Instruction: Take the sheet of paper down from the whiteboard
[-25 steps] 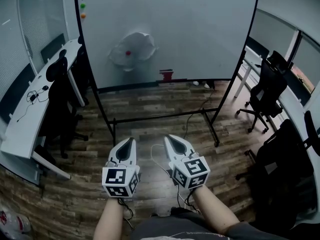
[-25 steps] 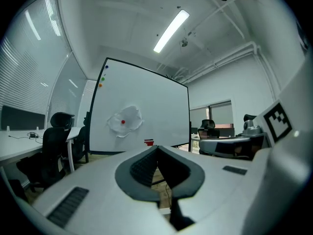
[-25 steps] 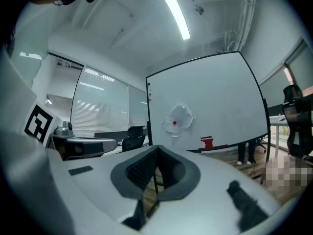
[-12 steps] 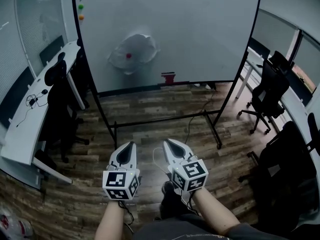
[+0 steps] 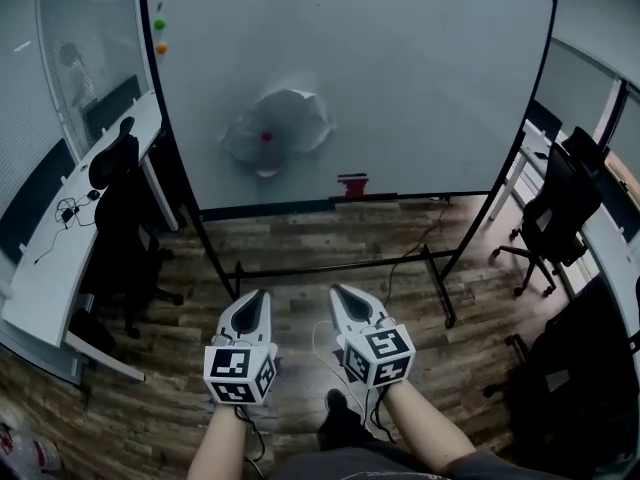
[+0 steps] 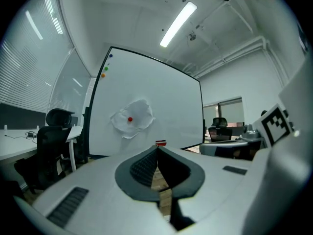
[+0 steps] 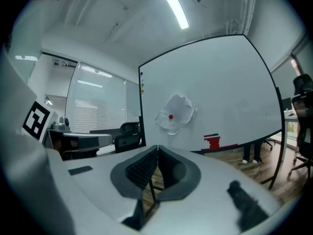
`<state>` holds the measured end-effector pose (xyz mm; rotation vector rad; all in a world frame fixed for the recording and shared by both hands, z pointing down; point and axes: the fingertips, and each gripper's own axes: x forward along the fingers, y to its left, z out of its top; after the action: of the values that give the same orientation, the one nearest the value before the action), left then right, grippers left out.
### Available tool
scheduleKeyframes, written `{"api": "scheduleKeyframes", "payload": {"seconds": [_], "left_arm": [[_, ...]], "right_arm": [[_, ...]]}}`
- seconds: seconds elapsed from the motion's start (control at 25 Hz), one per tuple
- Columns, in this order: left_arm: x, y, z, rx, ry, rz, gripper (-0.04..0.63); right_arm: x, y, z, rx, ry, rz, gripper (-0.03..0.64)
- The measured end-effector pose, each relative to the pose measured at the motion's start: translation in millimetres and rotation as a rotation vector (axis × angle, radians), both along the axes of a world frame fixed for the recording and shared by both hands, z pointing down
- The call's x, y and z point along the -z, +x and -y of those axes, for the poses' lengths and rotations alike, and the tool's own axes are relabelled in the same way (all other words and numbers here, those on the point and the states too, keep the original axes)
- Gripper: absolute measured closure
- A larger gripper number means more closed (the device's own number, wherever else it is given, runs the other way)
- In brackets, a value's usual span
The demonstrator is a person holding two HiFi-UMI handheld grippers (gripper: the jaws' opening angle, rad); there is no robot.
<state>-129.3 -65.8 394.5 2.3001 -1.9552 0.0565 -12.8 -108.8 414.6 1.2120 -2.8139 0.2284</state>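
A crumpled white sheet of paper (image 5: 278,128) hangs on the whiteboard (image 5: 420,78), pinned by a red magnet (image 5: 266,135). It also shows as the paper (image 6: 131,119) in the left gripper view and the paper (image 7: 176,112) in the right gripper view. My left gripper (image 5: 255,297) and right gripper (image 5: 340,293) are both shut and empty, side by side over the floor. Both point at the board, well short of it.
A red eraser (image 5: 352,184) sits on the board's tray. Coloured magnets (image 5: 158,24) dot the board's top left corner. The board's metal stand (image 5: 340,260) crosses the wooden floor ahead. A desk with a black chair (image 5: 112,168) stands left; office chairs (image 5: 560,203) stand right.
Both grippers and the head have moved forward toward the whiteboard, which now looks larger and nearer. The jaws stay shut.
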Motion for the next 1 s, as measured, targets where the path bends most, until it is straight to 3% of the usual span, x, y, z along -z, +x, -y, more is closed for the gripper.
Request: {"api": "scheduleKeyframes", "payload": {"seconds": [0.48, 0.76, 1.0], "left_arm": [[20, -3, 108, 0.065, -0.001, 0.041, 0.580], [24, -17, 155, 0.137, 0.001, 0.025, 0.580], [32, -23, 187, 0.178, 0.025, 0.062, 0.580]], "right_arm": [[17, -9, 129, 0.045, -0.015, 0.047, 0.594], [14, -11, 181, 0.070, -0.026, 0.040, 0.594], [18, -13, 222, 0.040, -0.034, 0.056, 0.594]]}}
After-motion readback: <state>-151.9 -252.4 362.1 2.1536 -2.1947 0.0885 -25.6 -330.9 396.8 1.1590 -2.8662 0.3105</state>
